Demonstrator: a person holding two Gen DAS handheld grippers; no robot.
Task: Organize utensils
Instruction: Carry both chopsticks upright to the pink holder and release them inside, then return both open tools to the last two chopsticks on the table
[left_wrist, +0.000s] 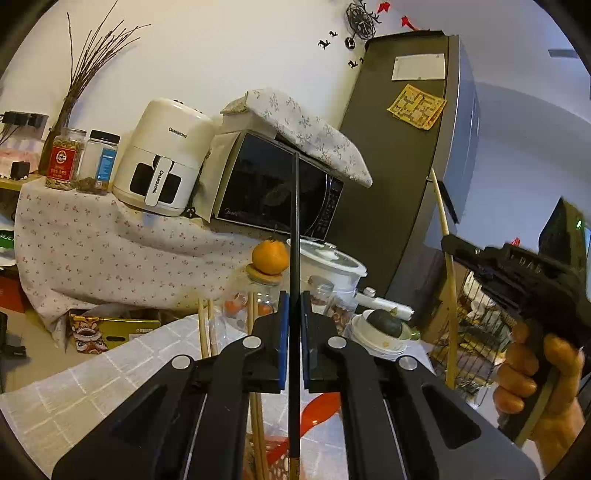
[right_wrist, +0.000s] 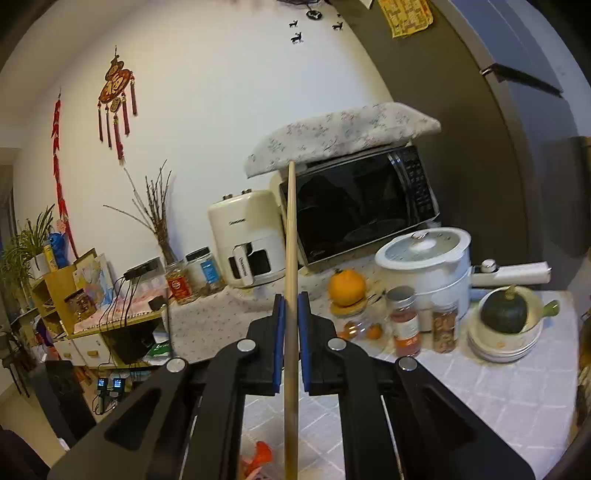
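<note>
In the left wrist view, jars (left_wrist: 66, 158) stand at the far left on a flowered cloth (left_wrist: 92, 243), with a cream air fryer (left_wrist: 162, 158) next to them and a cloth-topped microwave (left_wrist: 280, 192) toward the middle. Centre frame, the left gripper (left_wrist: 294, 339) has its blue pads pressed nearly together on a black chopstick (left_wrist: 294, 229), which stands upright and runs from the bottom edge up across the microwave door. Pale wooden chopsticks (left_wrist: 205, 328) rise behind the left finger, and an orange (left_wrist: 270, 256) sits on a jar lid just left of the black stick. At the right edge a hand (left_wrist: 535, 376) holds the right gripper (left_wrist: 452, 242), clamped on a wooden chopstick (left_wrist: 448, 295) that stands upright before the dark fridge (left_wrist: 399, 147). In the right wrist view, a shelf (right_wrist: 55, 291) with plants is at far left; in the centre the same gripper, jaws almost closed, pinches the wooden stick, upright, its tip reaching the microwave's top. To the right on the checked tablecloth (right_wrist: 480, 398) are the orange, spice jars (right_wrist: 406, 325), a white pot (right_wrist: 428, 258) and a dark squash (right_wrist: 506, 310) in a bowl.
</note>
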